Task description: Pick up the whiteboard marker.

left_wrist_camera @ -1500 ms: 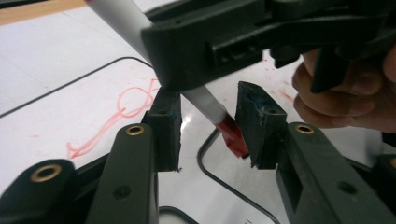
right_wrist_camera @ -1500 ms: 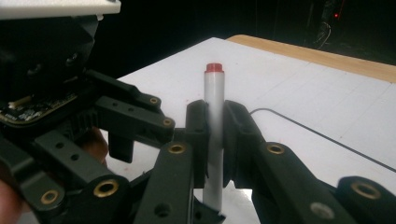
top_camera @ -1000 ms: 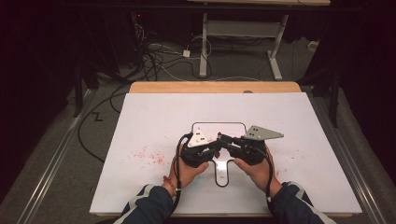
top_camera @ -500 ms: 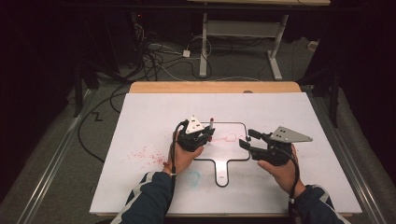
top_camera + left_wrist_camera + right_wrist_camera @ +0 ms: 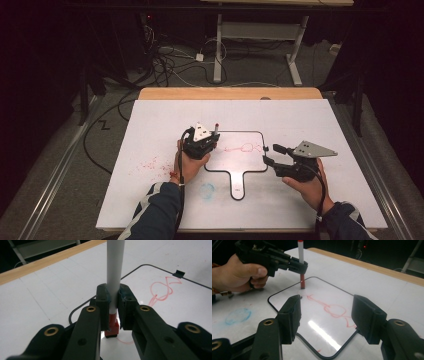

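Observation:
My left gripper [image 5: 214, 138] is shut on a marker [image 5: 216, 129] with a white barrel [image 5: 115, 277], held upright. The marker's red lower end [image 5: 302, 283] stands at the left edge of a small black-rimmed whiteboard [image 5: 240, 162], on or just above it. A red scribble [image 5: 242, 148] runs across that board. My right gripper [image 5: 270, 154] hovers at the board's right edge and points left across it. Its jaws have just been opening and stand wide apart with nothing between them [image 5: 332, 315]. The right gripper view shows the left gripper [image 5: 298, 265] beyond the board.
The small board has a handle [image 5: 237, 187] that points toward the person. It lies on a large white table sheet [image 5: 320, 125] with red specks [image 5: 150, 165] and a blue smudge [image 5: 207, 190]. A wooden strip [image 5: 230, 93] edges the far side. Cables [image 5: 170, 65] lie on the floor beyond.
The two grippers, close together over the board's handle a second ago, have parted. The left went up and left with the marker; the right went right and its jaws opened.

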### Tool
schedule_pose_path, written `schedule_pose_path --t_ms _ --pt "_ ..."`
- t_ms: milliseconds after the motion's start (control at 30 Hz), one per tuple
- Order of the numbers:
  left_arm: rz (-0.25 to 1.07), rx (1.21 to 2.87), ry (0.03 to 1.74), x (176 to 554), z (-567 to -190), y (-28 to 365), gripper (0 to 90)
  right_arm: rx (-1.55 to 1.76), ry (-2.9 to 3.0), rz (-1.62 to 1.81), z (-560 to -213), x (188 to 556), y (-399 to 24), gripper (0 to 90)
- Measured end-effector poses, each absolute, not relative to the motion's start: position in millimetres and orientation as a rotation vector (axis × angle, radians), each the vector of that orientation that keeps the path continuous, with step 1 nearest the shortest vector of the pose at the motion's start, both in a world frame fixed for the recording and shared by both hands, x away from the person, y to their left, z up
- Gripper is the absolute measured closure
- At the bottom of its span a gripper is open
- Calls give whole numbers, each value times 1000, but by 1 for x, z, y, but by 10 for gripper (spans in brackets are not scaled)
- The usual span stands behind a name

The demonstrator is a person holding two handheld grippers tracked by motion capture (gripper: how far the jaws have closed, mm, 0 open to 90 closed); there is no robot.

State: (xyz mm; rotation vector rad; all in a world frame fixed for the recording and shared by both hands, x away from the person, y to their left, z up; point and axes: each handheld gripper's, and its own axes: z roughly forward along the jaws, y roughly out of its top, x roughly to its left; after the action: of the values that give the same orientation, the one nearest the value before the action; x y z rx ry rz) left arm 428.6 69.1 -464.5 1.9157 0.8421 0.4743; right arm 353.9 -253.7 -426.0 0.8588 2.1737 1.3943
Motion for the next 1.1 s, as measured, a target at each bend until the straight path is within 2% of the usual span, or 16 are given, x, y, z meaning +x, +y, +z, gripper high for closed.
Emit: schedule_pose_path --t_ms 133,267,367,533,833,1100 --pt "427 1929 778 422 -465 55 788 816 2211 1384 -428 352 -248 410" --pt "503 1985 723 419 -462 44 788 798 2223 1381 -430 353 -247 404" --pt "532 1976 757 430 -462 50 788 816 2228 1368 -432 353 -248 403" --pt "493 1929 827 436 -463 58 788 812 2227 1364 -432 354 -249 402" --pt "478 1986 716 425 -461 14 788 807 2241 1359 -434 355 -246 400" --pt "498 1942 825 437 -462 39 788 819 2242 1339 -435 356 -250 398"
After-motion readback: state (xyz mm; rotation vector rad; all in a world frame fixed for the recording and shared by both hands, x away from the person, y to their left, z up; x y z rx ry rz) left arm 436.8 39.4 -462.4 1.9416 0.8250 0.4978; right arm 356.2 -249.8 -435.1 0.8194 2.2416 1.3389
